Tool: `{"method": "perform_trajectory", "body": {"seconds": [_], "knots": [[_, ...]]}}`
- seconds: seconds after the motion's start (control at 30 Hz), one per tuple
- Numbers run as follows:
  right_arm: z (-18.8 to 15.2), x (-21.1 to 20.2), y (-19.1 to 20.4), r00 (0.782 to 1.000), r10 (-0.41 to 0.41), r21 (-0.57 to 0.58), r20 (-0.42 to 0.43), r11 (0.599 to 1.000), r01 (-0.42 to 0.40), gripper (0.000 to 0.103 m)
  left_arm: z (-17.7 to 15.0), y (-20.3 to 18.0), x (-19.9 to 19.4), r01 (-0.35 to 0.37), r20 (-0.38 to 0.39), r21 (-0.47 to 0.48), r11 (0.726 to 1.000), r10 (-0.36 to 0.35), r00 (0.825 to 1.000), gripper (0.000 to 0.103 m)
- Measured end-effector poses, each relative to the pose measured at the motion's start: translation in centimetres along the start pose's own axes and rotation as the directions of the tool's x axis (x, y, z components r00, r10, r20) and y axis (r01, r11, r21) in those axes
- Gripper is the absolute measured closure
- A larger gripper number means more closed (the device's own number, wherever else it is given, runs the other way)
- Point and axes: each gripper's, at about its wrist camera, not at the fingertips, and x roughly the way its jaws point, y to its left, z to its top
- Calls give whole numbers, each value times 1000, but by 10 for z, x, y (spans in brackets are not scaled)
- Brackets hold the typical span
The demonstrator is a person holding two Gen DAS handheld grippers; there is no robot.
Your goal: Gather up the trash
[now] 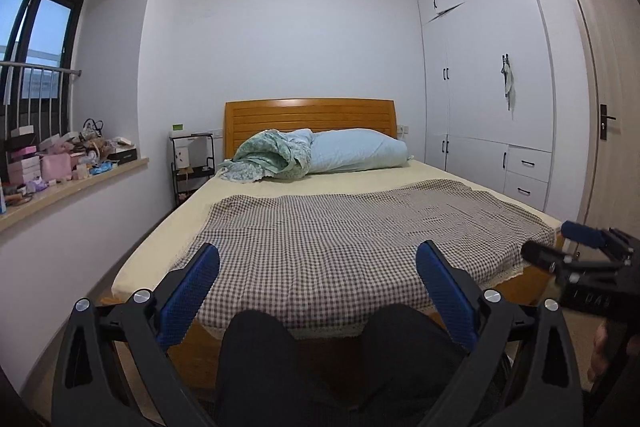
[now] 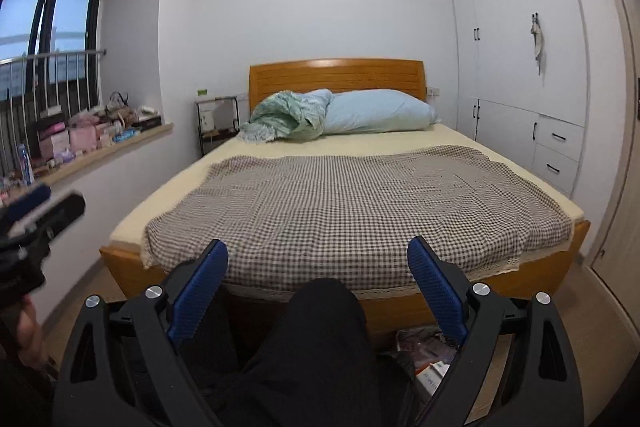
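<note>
My left gripper [image 1: 320, 287] is open, its blue pads [image 1: 192, 291] spread wide and empty, pointing at the foot of the bed [image 1: 328, 239]. My right gripper [image 2: 320, 283] is open and empty too, aimed at the same bed [image 2: 352, 211]. Each gripper shows at the edge of the other's view: the right gripper [image 1: 580, 251] and the left gripper [image 2: 36, 211]. Some litter, a reddish wrapper [image 2: 424, 345] and a white paper packet [image 2: 434, 373], lies on the floor at the bed's foot, below my right finger. No litter shows on the bed.
A person's legs in black trousers [image 2: 316, 347] fill the bottom middle of both views. A checked blanket, a blue pillow [image 1: 356, 151] and a bunched green quilt lie on the bed. The windowsill [image 1: 72, 187] at left is crowded with boxes. White wardrobes [image 1: 488, 87] line the right wall.
</note>
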Motion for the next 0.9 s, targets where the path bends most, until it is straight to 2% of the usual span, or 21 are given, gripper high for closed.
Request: {"method": "perform_trajectory", "body": {"seconds": [0.2,0.37,0.9], "knots": [[-4,-9,10,1000,12,6,22,1000,-12,16,-1,5,-22,-30,61,-25,999,31,998,8],[-12,-1,19,1000,22,-30,-11,999,-22,16,0,4,-20,-31,55,-10,999,31,998,8],[-14,-9,16,1000,12,-47,14,999,-11,16,3,5,-23,-24,64,0,1000,24,998,8]]}}
